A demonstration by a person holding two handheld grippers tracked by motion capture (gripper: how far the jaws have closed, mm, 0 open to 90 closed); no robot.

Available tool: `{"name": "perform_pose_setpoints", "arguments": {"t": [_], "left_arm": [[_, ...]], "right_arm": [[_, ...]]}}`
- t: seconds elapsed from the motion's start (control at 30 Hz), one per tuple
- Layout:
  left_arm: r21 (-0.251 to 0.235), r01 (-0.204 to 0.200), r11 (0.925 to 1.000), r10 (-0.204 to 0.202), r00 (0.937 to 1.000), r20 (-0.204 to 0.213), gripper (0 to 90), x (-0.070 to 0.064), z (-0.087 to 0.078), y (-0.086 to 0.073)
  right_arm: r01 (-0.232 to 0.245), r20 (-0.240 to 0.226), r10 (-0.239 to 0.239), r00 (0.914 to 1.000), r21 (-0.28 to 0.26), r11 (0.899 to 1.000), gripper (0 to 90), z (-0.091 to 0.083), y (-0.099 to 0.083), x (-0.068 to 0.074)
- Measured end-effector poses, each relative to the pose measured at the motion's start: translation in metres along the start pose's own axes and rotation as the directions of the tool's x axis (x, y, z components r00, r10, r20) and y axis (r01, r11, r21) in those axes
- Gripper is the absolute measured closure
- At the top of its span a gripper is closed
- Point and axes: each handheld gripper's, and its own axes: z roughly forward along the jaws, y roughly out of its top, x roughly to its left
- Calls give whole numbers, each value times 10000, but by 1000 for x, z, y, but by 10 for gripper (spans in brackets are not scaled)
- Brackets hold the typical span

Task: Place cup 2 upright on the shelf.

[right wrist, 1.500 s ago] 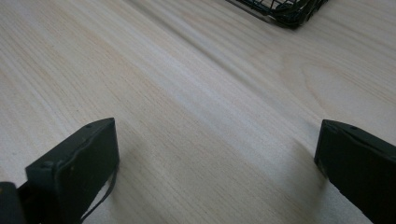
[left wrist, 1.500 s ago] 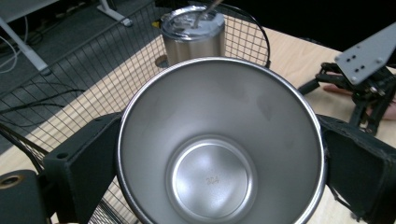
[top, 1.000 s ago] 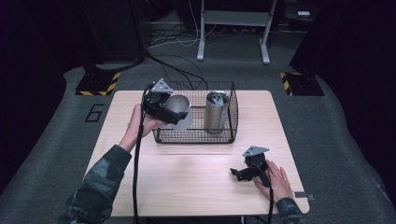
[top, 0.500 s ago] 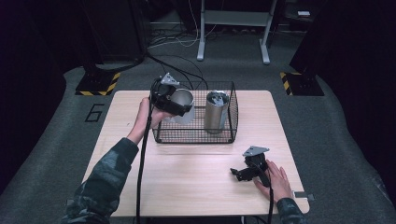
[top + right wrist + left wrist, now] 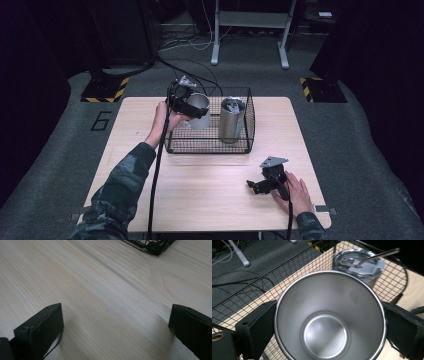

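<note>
We see the left hand-held gripper (image 5: 192, 107) clamped on a steel cup (image 5: 199, 111), jaws pressing its sides, holding it above the left end of the wire basket (image 5: 210, 145) on the bench (image 5: 210, 200). A lidded tumbler (image 5: 231, 120) with a straw stands inside the basket, just beside the cup. The right hand-held gripper (image 5: 257, 186) rests on the bench, jaws wide, nothing between them.
</note>
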Motion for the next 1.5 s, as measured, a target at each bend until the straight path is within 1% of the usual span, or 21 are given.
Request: {"name": "perform_pose_setpoints", "arguments": {"t": [0.3, 0.47, 0.5, 0.53, 0.57, 0.6, 0.63, 0.73, 0.87, 0.9, 1.0, 1.03, 1.13, 1.17, 1.2, 1.27, 1.33, 1.37, 1.47, 1.5], "left_arm": [[362, 234, 9991, -228, 9996, -168, 59, 8, 24, -2], [558, 387, 9977, -377, 9991, -194, 59, 11, 35, -4], [644, 365, 9973, -354, 9992, -178, 59, 12, 37, -5], [676, 401, 9969, -388, 9991, -198, 59, 12, 39, -5], [629, 521, 9967, -507, 9984, -244, 59, 12, 41, -6], [685, 499, 9964, -483, 9985, -253, 60, 14, 43, -7], [706, 584, 9958, -565, 9980, -283, 60, 14, 44, -7], [825, 615, 9947, -590, 9977, -324, 59, 16, 49, -9], [820, 710, 9941, -671, 9965, -492, 59, 16, 55, -10], [909, 675, 9936, -634, 9969, -476, 59, 17, 56, -10], [945, 819, 9921, -778, 9959, -463, 59, 20, 61, -12], [1032, 820, 9913, -774, 9959, -471, 59, 21, 63, -13], [1199, 835, 9893, -771, 9954, -575, 59, 22, 68, -15], [1194, 892, 9888, -827, 9949, -586, 59, 22, 70, -16], [1247, 886, 9882, -819, 9950, -578, 59, 23, 72, -16], [1262, 941, 9875, -864, 9941, -648, 59, 24, 75, -17], [1326, 986, 9862, -908, 9938, -634, 59, 24, 77, -18], [1335, 1021, 9858, -945, 9936, -622, 60, 24, 79, -19], [1480, 977, 9842, -886, 9938, -669, 59, 24, 82, -20], [1459, 1021, 9840, -929, 9933, -684, 59, 24, 83, -21]], "right_arm": [[38, 20, -38, 10000, -28, 10000, 0, 0, 0, 0], [6, 11, -6, 10000, -15, 10000, 0, 0, 0, 0], [2, 8, -2, 10000, -3, 10000, 0, 0, 0, 0], [10, 5, -10, 10000, -2, 10000, 0, 0, 0, 0], [24, 3, -24, 10000, 2, 10000, 0, 0, 0, 0], [23, 3, -23, 10000, 4, 10000, 0, 0, 0, 0], [31, 0, -31, 10000, 8, 10000, 0, 0, 0, 0], [24, 1, -24, 10000, 3, 10000, 0, 0, 0, 0], [18, 3, -18, 10000, 3, 10000, 0, 0, 0, 0], [21, 1, -21, 10000, 2, 10000, 0, 0, 0, 0], [29, 0, -29, 10000, 6, 10000, 0, 0, 0, 0], [18, 3, -18, 10000, 4, 10000, 0, 0, 0, 0], [9, 5, -9, 10000, -3, 10000, 0, 0, 0, 0], [6, 8, -6, 10000, -7, 10000, 0, 0, 0, 0], [123, -44, -123, 9999, 39, 9999, 0, 0, 0, -1], [86, -40, -85, 10000, 38, 10000, 0, 0, 0, 0], [88, -42, -87, 10000, 40, 10000, 0, 0, 0, 0], [6, -2, -6, 10000, 9, 10000, 0, 0, 0, 0], [31, -19, -31, 10000, 16, 10000, 0, 0, 0, 0], [102, -48, -102, 9999, 40, 9999, 0, 0, 0, -1]]}}
